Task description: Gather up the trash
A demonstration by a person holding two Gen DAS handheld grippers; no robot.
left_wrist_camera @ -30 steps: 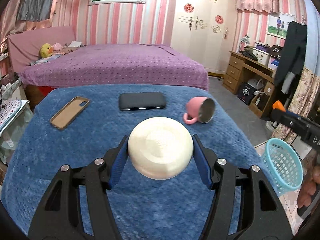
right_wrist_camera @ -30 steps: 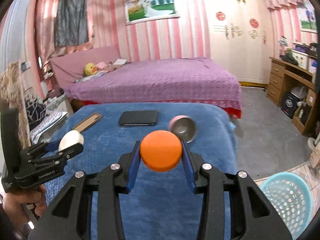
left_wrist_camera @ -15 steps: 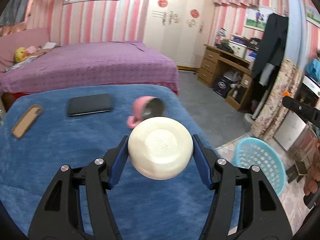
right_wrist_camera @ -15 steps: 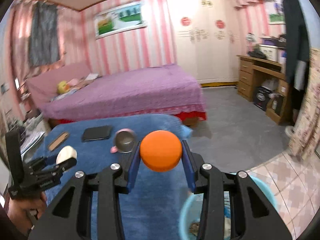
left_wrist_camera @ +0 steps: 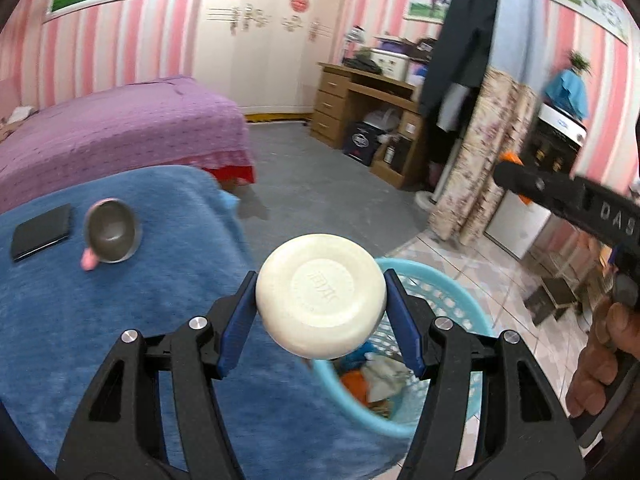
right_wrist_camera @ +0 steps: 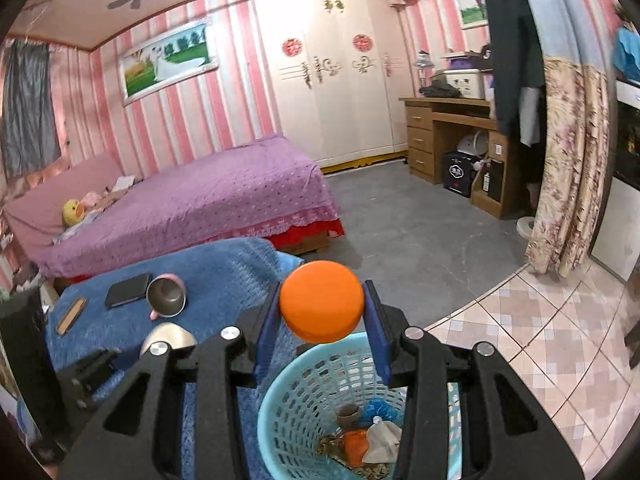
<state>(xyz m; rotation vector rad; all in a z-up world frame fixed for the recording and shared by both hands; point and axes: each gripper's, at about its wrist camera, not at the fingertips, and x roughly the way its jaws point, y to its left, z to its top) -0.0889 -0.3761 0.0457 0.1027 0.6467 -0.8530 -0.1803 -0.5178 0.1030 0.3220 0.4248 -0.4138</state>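
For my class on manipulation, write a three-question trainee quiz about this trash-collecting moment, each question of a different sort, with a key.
1. True or false: the left gripper holds an orange disc.
2. Multiple choice: where is the orange disc in the right gripper? A) on the blue blanket B) above the turquoise basket C) on the purple bed
3. Fill in: the pink mug lies on its ____ on the blue blanket.

Key: 1. False, it holds the cream round piece. 2. B. 3. side.
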